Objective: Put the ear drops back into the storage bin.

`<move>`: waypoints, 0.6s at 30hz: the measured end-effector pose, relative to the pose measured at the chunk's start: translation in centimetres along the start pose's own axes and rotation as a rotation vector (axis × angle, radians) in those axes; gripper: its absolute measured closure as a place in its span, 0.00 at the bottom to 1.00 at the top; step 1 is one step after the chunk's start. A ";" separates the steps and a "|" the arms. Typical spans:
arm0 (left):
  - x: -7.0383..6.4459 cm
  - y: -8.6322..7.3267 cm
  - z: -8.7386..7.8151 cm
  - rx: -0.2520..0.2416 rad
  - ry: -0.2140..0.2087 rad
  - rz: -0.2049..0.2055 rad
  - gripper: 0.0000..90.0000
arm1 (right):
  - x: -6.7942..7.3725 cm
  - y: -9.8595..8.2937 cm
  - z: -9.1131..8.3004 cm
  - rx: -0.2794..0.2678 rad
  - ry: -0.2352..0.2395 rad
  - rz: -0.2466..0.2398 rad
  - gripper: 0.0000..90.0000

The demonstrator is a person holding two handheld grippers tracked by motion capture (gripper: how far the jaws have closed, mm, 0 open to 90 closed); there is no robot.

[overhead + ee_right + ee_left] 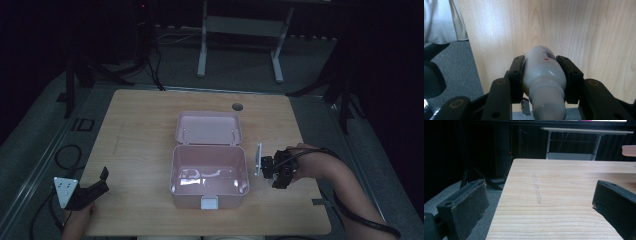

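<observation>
Two black fingers (571,75) of the right gripper (278,169) are closed against the sides of a white bottle (544,75), held over the tabletop (140,125) just right of an open pink box (210,172) whose lid (209,127) lies back. Nothing stands between bottle and box. Well apart, at the tabletop's near left corner, the left gripper (95,187) is spread wide and empty.

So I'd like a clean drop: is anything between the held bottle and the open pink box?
Nothing visible. The right gripper, shut on the bottle, sits just right of the box; its lid lies folded back.
</observation>
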State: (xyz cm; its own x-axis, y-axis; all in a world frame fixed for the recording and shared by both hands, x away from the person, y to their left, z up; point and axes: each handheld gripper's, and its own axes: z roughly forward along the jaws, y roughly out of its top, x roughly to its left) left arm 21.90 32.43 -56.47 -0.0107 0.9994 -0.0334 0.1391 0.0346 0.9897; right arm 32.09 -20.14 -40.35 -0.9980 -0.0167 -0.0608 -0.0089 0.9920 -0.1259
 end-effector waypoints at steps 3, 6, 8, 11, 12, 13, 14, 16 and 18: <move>0.0 0.0 0.0 -0.001 0.000 -0.001 0.00 | 0.1 0.4 -0.8 -0.003 -0.008 -0.009 0.66; 0.0 0.0 0.0 -0.002 -0.001 -0.001 0.00 | 0.2 0.8 -1.8 -0.010 -0.019 -0.022 0.66; 0.0 0.0 0.0 -0.002 0.000 -0.001 0.00 | 0.3 1.1 -2.4 -0.018 -0.021 -0.027 0.66; 0.0 0.0 0.0 -0.002 -0.001 0.000 0.00 | 0.3 1.6 -3.3 -0.019 -0.033 -0.033 0.66; 0.0 0.0 0.0 -0.002 -0.001 0.000 0.00 | 0.3 1.8 -3.5 -0.019 -0.031 -0.035 0.66; 0.0 0.0 0.0 -0.002 -0.001 0.000 0.00 | 0.2 2.0 -3.7 -0.015 -0.034 -0.035 0.66; 0.0 0.0 0.0 -0.001 -0.001 0.000 0.00 | 0.2 2.2 -3.9 -0.010 -0.036 -0.033 0.66; 0.0 0.0 0.0 -0.001 -0.001 0.000 0.00 | 0.2 2.5 -4.3 -0.014 -0.035 -0.038 0.66; 0.0 0.0 0.0 -0.001 -0.001 -0.001 0.00 | 0.1 2.9 -4.7 -0.015 -0.038 -0.041 0.66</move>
State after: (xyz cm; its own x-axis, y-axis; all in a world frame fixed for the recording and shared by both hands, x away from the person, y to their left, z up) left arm 21.90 32.43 -56.46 -0.0095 0.9994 -0.0342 0.1384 0.0352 0.9898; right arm 31.65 -16.64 -36.10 -0.9937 -0.0618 -0.0936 -0.0509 0.9921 -0.1143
